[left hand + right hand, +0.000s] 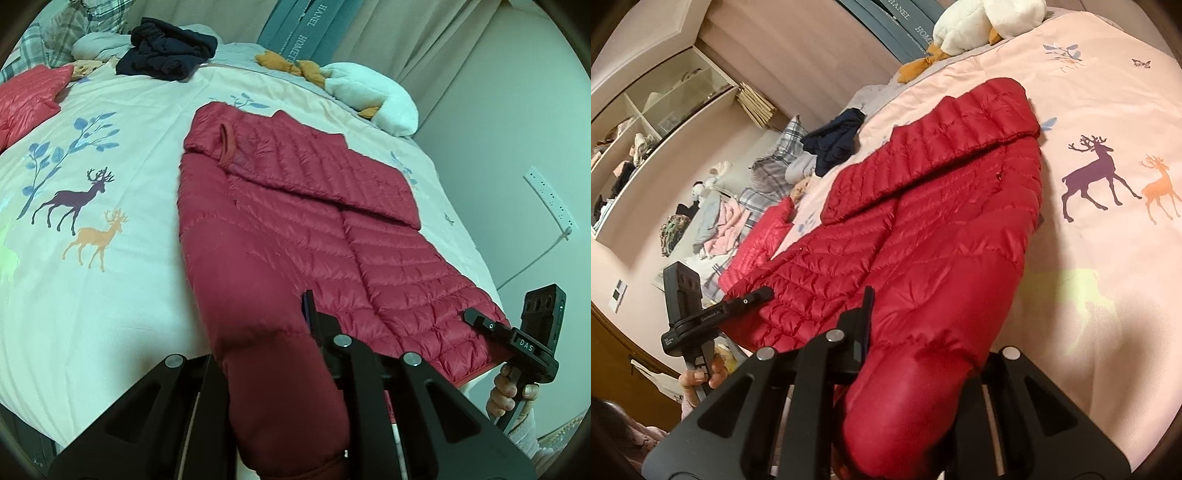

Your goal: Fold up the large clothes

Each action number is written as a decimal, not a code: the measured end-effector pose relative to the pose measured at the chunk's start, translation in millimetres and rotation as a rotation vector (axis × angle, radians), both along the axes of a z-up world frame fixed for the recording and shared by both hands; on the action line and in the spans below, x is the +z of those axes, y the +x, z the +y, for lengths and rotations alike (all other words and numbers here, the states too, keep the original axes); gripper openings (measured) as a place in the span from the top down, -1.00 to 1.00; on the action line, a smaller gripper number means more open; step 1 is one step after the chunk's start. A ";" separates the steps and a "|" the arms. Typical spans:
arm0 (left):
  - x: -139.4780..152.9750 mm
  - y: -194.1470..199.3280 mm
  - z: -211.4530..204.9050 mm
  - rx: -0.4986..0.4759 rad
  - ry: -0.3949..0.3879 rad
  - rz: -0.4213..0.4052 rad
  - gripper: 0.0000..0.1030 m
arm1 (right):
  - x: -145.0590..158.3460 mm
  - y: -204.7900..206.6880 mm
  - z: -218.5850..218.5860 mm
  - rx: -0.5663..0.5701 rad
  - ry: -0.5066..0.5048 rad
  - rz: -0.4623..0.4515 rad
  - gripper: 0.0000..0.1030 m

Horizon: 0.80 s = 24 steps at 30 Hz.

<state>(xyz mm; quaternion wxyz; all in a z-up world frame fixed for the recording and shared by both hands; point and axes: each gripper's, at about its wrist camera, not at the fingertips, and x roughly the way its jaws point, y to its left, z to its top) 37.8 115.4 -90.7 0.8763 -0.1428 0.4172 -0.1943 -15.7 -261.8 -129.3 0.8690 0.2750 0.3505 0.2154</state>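
Note:
A dark red quilted down jacket (295,206) lies spread on the bed, one sleeve folded across its chest; it also shows in the right wrist view (923,206). My left gripper (273,354) is shut on the jacket's near sleeve, which bunches between its fingers (310,314). My right gripper (916,354) is shut on the jacket's other near sleeve; one finger (866,314) shows, the other is hidden by cloth. Each gripper shows in the other's view, at the hem: the right one (480,321), the left one (753,297).
The bed cover (92,258) is pale pink with deer prints. A navy garment (166,51) and a second red jacket (29,96) lie farther back. A white plush goose (373,96) sits near the headboard. A wall with a power strip (550,201) is right.

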 end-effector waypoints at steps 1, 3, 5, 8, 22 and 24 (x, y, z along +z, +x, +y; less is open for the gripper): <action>1.8 -0.4 0.2 -0.003 -0.006 -0.003 0.77 | 1.9 -0.5 -0.6 0.002 0.005 -0.006 0.72; 4.5 -1.5 0.6 -0.009 -0.019 -0.006 0.77 | 5.5 -1.0 -0.9 0.006 0.010 -0.015 0.72; 6.9 -1.9 0.2 -0.013 -0.022 -0.010 0.77 | 8.6 -1.1 -1.5 0.014 0.017 -0.027 0.72; 10.5 -3.4 0.4 -0.019 -0.022 -0.019 0.77 | 13.6 -3.5 -1.4 0.023 0.021 -0.044 0.72; 23.4 -8.0 5.7 -0.041 -0.040 -0.050 0.77 | 32.1 -13.7 -1.2 0.053 0.045 -0.109 0.72; 24.6 -8.2 7.3 -0.045 -0.041 -0.053 0.77 | 33.5 -13.3 -2.5 0.057 0.056 -0.113 0.72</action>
